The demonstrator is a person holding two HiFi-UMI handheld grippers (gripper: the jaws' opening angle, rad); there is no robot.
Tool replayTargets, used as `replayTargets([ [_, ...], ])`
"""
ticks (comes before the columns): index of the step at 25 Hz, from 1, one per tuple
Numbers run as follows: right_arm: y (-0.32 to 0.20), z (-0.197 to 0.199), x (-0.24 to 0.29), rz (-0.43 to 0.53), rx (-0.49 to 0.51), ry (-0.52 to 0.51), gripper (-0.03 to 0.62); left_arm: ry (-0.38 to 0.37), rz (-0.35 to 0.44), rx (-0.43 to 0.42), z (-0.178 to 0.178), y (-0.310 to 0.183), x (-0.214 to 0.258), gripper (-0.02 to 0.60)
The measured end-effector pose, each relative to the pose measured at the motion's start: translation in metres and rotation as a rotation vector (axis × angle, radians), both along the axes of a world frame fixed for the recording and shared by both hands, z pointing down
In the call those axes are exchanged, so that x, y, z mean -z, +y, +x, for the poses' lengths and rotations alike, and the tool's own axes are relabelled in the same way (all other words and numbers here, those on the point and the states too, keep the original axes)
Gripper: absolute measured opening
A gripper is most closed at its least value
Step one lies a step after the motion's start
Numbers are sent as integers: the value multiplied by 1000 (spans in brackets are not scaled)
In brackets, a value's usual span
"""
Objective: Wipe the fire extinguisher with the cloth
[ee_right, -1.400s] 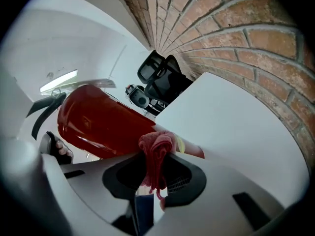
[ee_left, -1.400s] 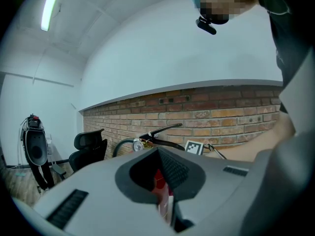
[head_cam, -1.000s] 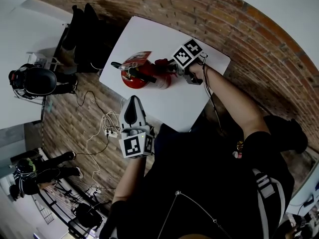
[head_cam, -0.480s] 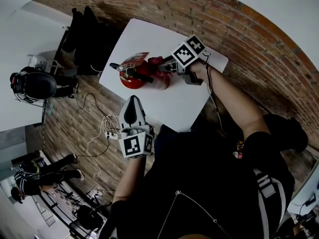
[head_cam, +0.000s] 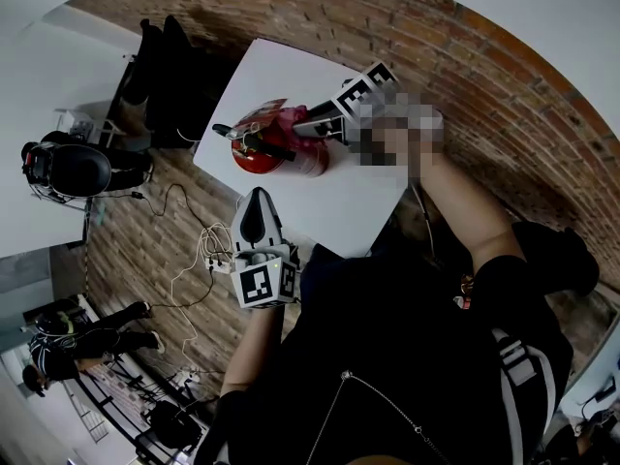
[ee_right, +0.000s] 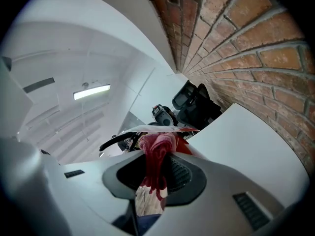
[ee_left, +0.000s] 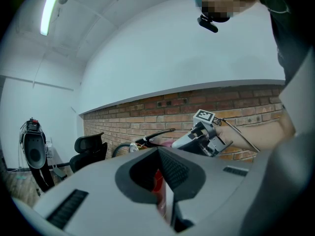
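A red fire extinguisher (head_cam: 274, 155) with a black handle and hose lies on a white table (head_cam: 358, 201). My right gripper (head_cam: 302, 124) is shut on a pink-red cloth (head_cam: 291, 117) and presses it against the extinguisher's upper side. In the right gripper view the cloth (ee_right: 156, 151) bunches between the jaws, with the extinguisher's black lever (ee_right: 118, 141) just beyond. My left gripper (head_cam: 254, 206) hovers off the table's near edge, shut and holding nothing. In the left gripper view the extinguisher's lever (ee_left: 152, 135) and the right gripper (ee_left: 197, 134) show ahead of the left gripper (ee_left: 165, 181).
A black office chair (head_cam: 160, 66) stands past the table's far left side. Cables and a power strip (head_cam: 208, 250) lie on the brick-patterned floor beside the table. A black machine (head_cam: 68, 158) and a person (head_cam: 58, 337) are at the far left.
My right gripper has slid the cloth leftward across the extinguisher towards its handle. The left gripper has stayed where it was.
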State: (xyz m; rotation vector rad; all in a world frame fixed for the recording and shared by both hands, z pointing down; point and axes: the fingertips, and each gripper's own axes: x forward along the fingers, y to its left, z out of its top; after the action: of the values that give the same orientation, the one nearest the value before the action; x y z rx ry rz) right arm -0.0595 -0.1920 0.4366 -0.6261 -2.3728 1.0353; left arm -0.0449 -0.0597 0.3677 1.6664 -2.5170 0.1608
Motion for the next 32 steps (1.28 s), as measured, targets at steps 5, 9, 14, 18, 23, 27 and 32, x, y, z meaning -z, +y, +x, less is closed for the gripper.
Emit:
replayTargets([
  [5,1,3,17,-38,-12,-62,104,0,-9,-4,4,0,-4,11],
  [9,-2,12,29,-107,-31,-113,104,4,-13,-7,5,-1,-4,11],
  [14,-8,26,26,-168,-71,-144,104,16,-8,-1,4,-6,-7,11],
  [18,-17,41,13,-169,-122,-148,104,8,-27,-20,5,-7,-14,11],
  [23,-31,53,-41,-149,-227,-74,104,15,-41,-30,5,-12,-20,11],
  [27,-34,59,-100,-166,-302,34,104,25,-50,-37,6,-17,-23,11],
  [32,-28,64,-174,-158,-373,174,104,6,-40,-42,3,-20,-16,11],
])
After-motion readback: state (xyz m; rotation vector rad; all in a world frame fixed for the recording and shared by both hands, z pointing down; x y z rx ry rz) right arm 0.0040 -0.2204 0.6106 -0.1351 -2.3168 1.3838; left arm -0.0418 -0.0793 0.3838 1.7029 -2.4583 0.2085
